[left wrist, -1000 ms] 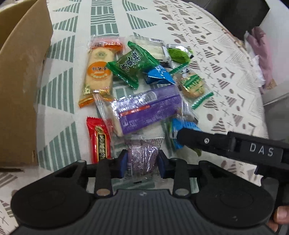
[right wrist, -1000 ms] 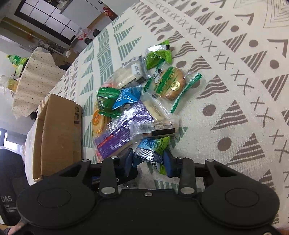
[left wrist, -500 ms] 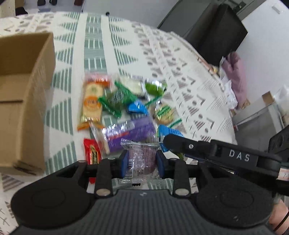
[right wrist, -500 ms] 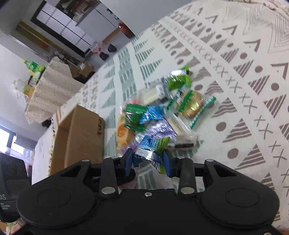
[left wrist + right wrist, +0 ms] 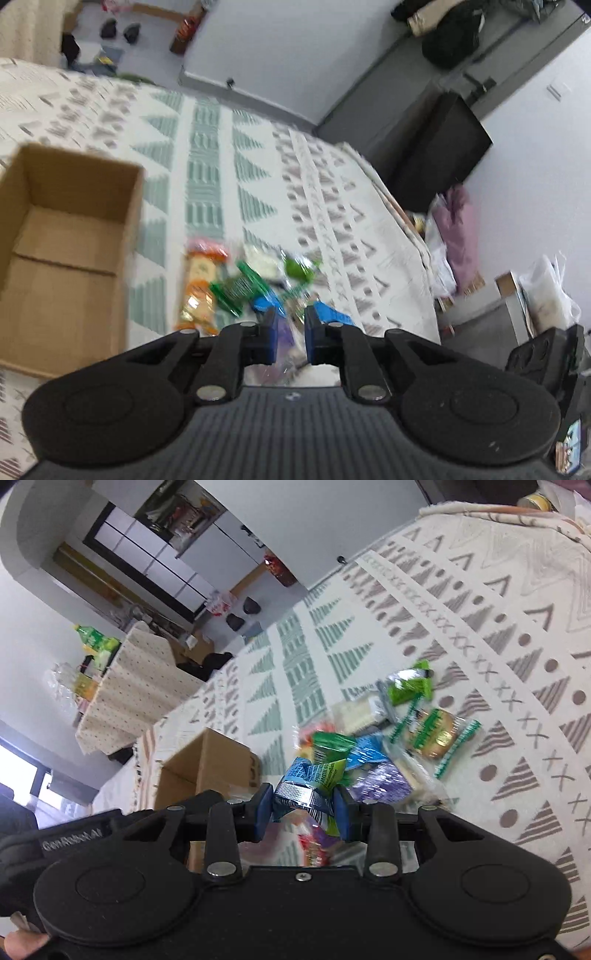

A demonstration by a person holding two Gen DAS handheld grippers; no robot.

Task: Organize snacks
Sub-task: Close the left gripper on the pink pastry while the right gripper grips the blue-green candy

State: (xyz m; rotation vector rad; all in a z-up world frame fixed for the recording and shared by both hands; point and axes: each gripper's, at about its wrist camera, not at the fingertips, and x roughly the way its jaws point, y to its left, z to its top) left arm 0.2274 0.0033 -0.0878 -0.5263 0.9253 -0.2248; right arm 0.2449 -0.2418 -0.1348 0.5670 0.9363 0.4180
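My left gripper [image 5: 290, 325] is shut on a clear purple snack packet [image 5: 283, 331], held above the patterned tablecloth [image 5: 207, 177]; most of the packet hangs hidden behind the fingers. Raised over the table, my right gripper [image 5: 303, 801] is shut on a crumpled blue and green packet [image 5: 310, 779]. The snack pile [image 5: 240, 284] lies below and ahead of both, also visible from the right wrist as a snack pile [image 5: 373, 738]. An open cardboard box [image 5: 66, 236] stands left of the pile, and the same cardboard box [image 5: 207, 764] shows in the right wrist view.
The table's right edge [image 5: 399, 221] drops to a floor with bags [image 5: 454, 236] and a black cabinet [image 5: 436, 155]. A second covered table [image 5: 133, 686] with bottles stands far left. The other gripper's body [image 5: 70, 840] sits low left in the right wrist view.
Both grippers have risen away from the table with their packets, so the pile looks smaller and more of the room shows. The box's open inside has come into the left view.
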